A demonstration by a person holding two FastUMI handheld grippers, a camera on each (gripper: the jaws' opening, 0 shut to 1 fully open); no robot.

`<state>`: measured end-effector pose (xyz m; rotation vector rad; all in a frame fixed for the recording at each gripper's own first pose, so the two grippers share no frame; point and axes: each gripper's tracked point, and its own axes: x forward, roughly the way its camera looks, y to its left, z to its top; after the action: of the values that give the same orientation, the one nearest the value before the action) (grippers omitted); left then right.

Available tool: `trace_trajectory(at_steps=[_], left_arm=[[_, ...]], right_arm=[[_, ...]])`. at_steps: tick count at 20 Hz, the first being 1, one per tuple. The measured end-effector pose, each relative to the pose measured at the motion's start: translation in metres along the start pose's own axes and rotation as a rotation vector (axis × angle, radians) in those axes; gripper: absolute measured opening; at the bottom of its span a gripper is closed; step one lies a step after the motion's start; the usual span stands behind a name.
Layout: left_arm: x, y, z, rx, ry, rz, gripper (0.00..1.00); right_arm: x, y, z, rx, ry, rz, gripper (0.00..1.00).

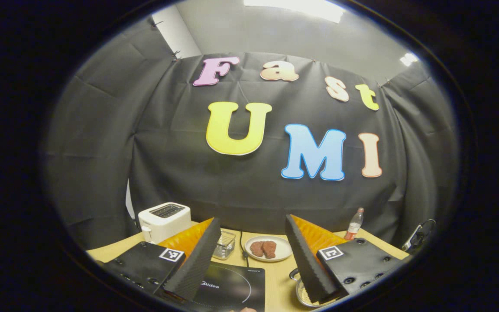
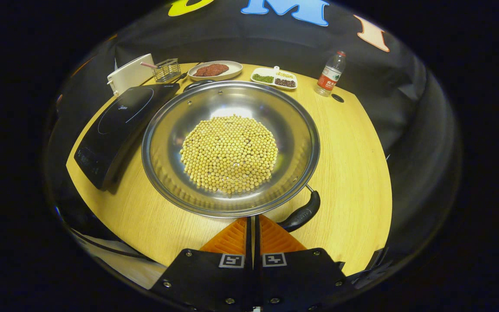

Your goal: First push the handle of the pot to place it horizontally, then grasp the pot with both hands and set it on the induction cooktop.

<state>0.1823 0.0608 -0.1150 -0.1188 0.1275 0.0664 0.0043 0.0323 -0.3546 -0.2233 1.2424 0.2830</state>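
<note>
In the left gripper view, a white toaster (image 1: 164,220) stands at the far left of the counter (image 1: 275,271). The left gripper (image 1: 253,255) is held high with its jaws wide apart, nothing between them. Below its left finger lies the black induction cooktop (image 1: 232,288), cut off at the bottom of the view. A small clear container (image 1: 225,245) is partly hidden behind that finger, and what it holds cannot be made out. Between the fingers sits a white plate (image 1: 269,249) with 2 reddish pieces on it. Just a sliver of the pot (image 1: 302,297) shows under the right finger. A bottle (image 1: 354,224) with a red label stands farther right, half hidden behind that finger.

In the right gripper view, the induction cooktop (image 2: 119,125) lies at the left, its near end running off toward the counter's (image 2: 353,173) edge. Just beside it sits the pot (image 2: 230,147), a wide steel pan holding a heap of yellow beans (image 2: 229,152). Its black handle (image 2: 301,213) points toward the lower right, at a slant. The right gripper (image 2: 254,229) has its jaws together, tips at the pot's near rim just left of the handle; whether they touch the rim cannot be told. Behind the pot, a divided dish (image 2: 274,78) holds green and dark grains.
</note>
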Motion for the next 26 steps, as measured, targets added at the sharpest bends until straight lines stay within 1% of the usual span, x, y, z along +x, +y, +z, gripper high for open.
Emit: trace_trajectory(at_steps=[3,5,8,13,14,15,16,17,20,21,25,26], left_arm=[[0.001,-0.008,-0.003,0.01,0.011,-0.004,0.99],[-0.001,-0.014,-0.001,0.026,0.012,0.008,0.99],[-0.007,-0.014,-0.001,0.034,0.012,0.064,0.99],[-0.033,-0.016,0.007,0.059,0.0,0.158,0.99],[-0.037,-0.017,0.007,0.067,-0.003,0.171,0.97],[-0.043,-0.019,0.008,0.075,-0.005,0.182,0.97],[-0.047,-0.02,0.006,0.084,-0.003,0.193,0.99],[-0.051,-0.019,0.006,0.091,0.001,0.206,0.97],[-0.058,-0.022,-0.003,0.092,0.011,0.227,0.97],[-0.061,-0.024,-0.007,0.095,0.021,0.229,0.95],[-0.061,-0.035,-0.019,0.124,0.043,0.218,1.0],[-0.058,-0.039,-0.023,0.128,0.053,0.21,0.97]], right_arm=[[0.004,-0.013,0.002,0.003,-0.006,-0.016,0.01],[0.007,-0.024,0.003,0.0,-0.012,-0.018,0.01],[0.014,-0.043,0.009,-0.04,-0.027,-0.026,0.01],[0.033,-0.072,0.021,-0.119,-0.043,-0.039,0.01],[0.035,-0.077,0.024,-0.143,-0.05,-0.049,0.01],[0.038,-0.081,0.027,-0.164,-0.059,-0.057,0.01],[0.04,-0.084,0.032,-0.182,-0.071,-0.063,0.01],[0.042,-0.086,0.036,-0.191,-0.083,-0.068,0.01],[0.049,-0.095,0.051,-0.171,-0.132,-0.09,0.01],[0.052,-0.097,0.055,-0.151,-0.148,-0.096,0.01],[0.055,-0.105,0.072,-0.076,-0.216,-0.104,0.01],[0.055,-0.108,0.075,-0.061,-0.233,-0.109,0.01]])
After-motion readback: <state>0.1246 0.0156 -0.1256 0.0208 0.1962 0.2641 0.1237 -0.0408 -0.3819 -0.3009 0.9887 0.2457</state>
